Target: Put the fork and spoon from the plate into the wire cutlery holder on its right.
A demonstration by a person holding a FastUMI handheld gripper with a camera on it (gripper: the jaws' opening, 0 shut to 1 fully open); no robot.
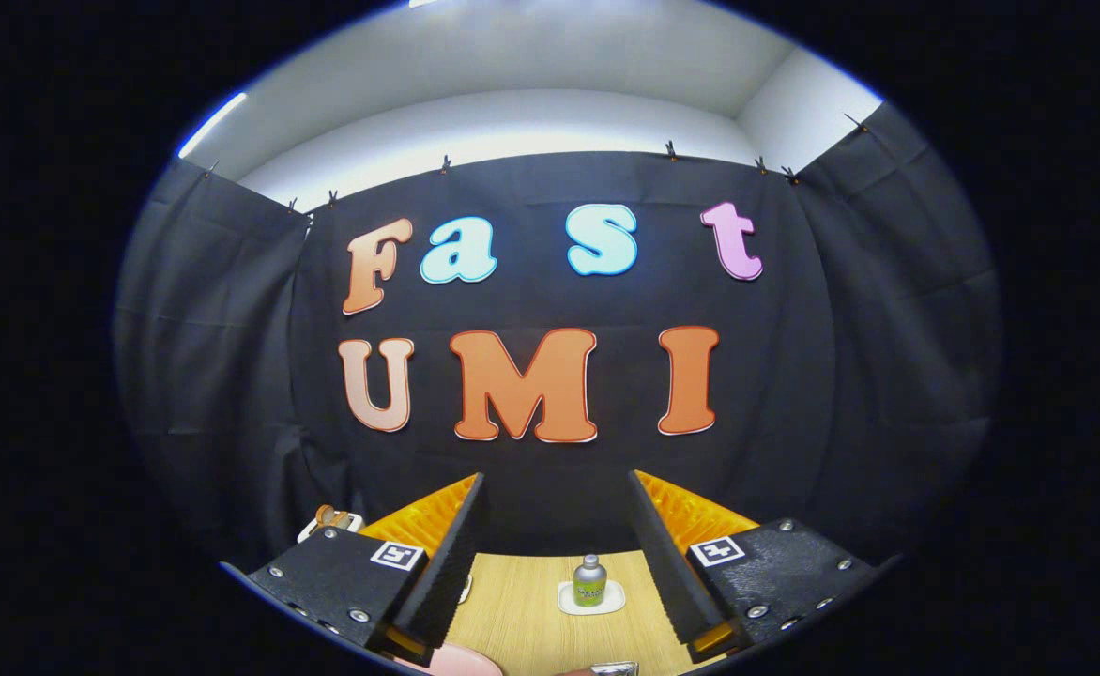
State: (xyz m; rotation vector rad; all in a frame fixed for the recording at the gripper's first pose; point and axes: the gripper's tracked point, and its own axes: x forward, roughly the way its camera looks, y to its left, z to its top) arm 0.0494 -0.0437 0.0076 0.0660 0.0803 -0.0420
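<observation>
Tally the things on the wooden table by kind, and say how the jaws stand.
Small bottle: 1
White coaster under it: 1
Pink plate, rim only: 1
Metal piece, unclear: 1
White object beyond left finger: 1
Total: 5
Gripper jaws open, empty.

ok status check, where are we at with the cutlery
Gripper open, jaws wide apart, holding nothing. Pink plate edge just below the jaws; fork and spoon not made out. Small bottle on a white coaster ahead on the wooden table.
</observation>
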